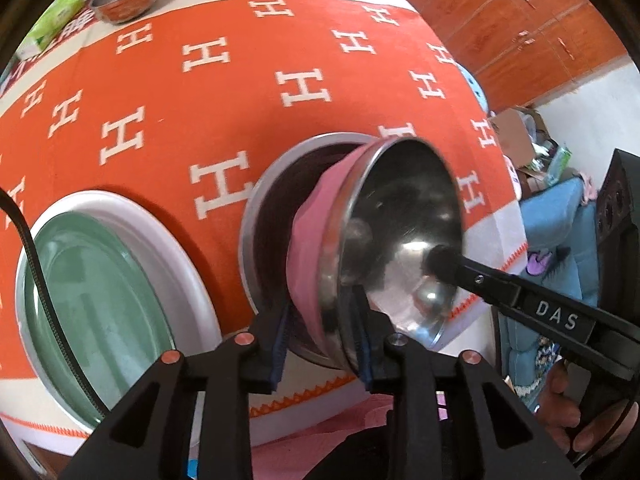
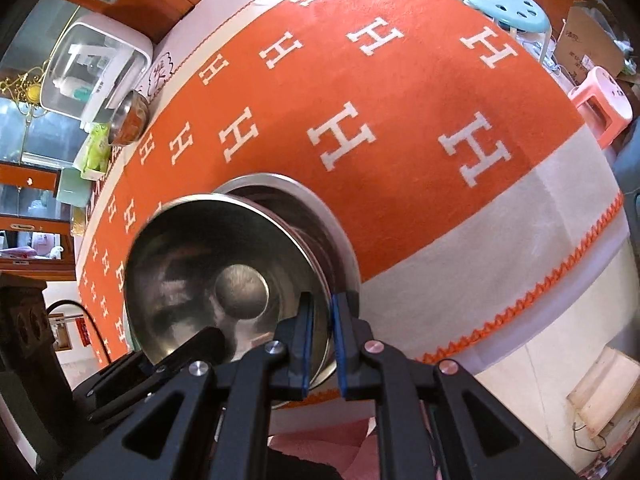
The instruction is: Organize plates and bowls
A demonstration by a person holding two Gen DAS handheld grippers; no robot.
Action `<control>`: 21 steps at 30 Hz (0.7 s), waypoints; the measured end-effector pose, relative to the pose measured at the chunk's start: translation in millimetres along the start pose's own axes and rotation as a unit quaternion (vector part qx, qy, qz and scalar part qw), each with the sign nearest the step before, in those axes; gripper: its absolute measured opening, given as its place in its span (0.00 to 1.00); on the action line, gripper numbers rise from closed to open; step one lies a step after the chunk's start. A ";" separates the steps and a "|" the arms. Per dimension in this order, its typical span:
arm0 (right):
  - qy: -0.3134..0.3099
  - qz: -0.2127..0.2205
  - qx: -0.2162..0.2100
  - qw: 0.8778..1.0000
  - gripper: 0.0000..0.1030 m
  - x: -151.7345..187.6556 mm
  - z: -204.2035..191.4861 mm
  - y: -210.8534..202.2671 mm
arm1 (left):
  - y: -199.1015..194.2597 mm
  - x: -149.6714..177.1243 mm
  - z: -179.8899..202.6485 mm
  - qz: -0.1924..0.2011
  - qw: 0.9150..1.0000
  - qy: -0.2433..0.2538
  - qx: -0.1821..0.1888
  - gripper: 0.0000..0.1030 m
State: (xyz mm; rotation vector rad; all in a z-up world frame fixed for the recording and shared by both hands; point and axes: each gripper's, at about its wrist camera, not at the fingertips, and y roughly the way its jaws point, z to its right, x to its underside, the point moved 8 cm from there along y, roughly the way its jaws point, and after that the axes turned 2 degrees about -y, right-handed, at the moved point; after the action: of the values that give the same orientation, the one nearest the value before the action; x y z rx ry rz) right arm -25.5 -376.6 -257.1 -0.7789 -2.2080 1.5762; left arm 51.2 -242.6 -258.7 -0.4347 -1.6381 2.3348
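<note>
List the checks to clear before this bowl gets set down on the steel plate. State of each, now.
1. Right gripper grip on the pink-banded bowl: ok, shut on the rim.
2. Left gripper grip: cannot tell; its fingers straddle the bowl wall, but pad contact is unclear.
3. Bowl level: not ok, it is strongly tilted.
4. Steel plate under the bowl free of things: cannot tell; the part that shows is bare, the bowl hides the rest.
5. Green plate out of the way: ok, it lies apart, to the side.
</note>
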 end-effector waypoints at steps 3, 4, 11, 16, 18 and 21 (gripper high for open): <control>-0.006 -0.009 -0.004 1.000 0.10 -2.1 -0.7 3.2 | -0.1 -0.6 -4.9 0.001 1.000 -0.017 -0.003 0.30; -0.008 -0.011 -0.005 1.000 0.10 -2.8 -0.6 3.7 | -0.7 -0.8 -5.2 0.002 1.000 -0.020 -0.006 0.30; -0.010 0.004 -0.024 1.000 0.11 -11.2 -1.3 -3.4 | -14.0 -5.5 -6.7 0.025 0.999 -0.017 -0.033 0.35; -0.005 0.015 -0.043 0.999 0.11 -14.8 3.0 -8.7 | -27.0 -10.5 -2.8 0.047 0.998 -0.002 -0.044 0.45; -0.005 0.021 -0.050 0.999 0.11 -16.9 3.6 -11.7 | -34.0 -13.3 1.6 0.057 0.997 0.009 -0.049 0.49; -0.012 0.036 -0.061 0.997 0.11 -21.6 2.3 -18.2 | -42.8 -17.9 4.3 0.068 0.996 0.016 -0.058 0.54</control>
State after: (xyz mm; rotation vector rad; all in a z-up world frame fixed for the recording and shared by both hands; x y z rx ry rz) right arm -14.0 -395.7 -239.7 -0.8869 -2.3371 1.5010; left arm 67.6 -238.8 -215.3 -0.6228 -1.7879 2.3211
